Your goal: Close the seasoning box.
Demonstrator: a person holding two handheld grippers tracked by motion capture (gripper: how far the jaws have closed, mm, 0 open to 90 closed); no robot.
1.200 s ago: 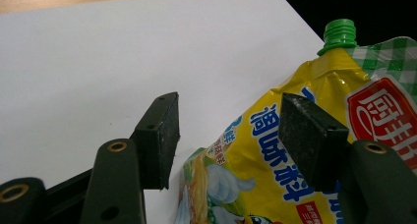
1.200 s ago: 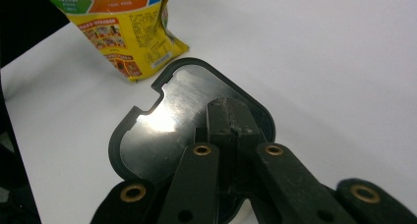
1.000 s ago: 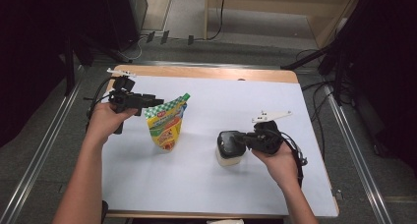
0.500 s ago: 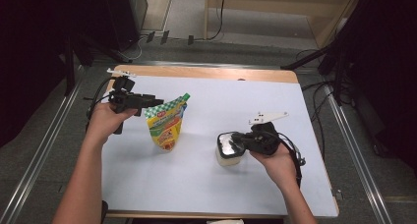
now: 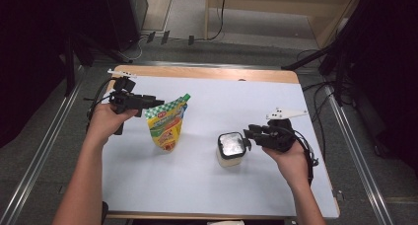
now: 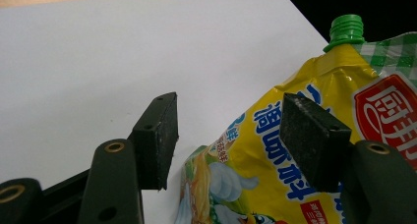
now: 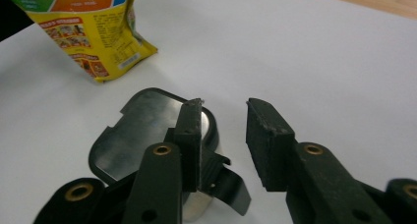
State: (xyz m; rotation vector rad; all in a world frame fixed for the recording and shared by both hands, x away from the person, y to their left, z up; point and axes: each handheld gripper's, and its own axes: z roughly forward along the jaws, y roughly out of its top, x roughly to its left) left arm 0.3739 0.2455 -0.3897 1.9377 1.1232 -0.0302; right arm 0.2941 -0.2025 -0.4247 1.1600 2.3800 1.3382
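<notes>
A yellow spouted pouch with a green cap stands at the left of the white table cover. My left gripper is at the pouch's upper left corner. In the left gripper view the left gripper is open, with the edge of the pouch between the jaws and neither pad pressing it. A small white jar with a black-rimmed shiny lid stands right of centre. My right gripper sits just right of it, open. In the right gripper view the right gripper has its left jaw in front of the lid.
The wooden table edge runs along the far side. Metal rails flank the table on both sides, and cables lie on the floor beyond. The person's forearms come in from the bottom.
My right gripper has drawn back to the right, off the jar's lid, and its jaws now stand apart. The left gripper and pouch have stayed put.
</notes>
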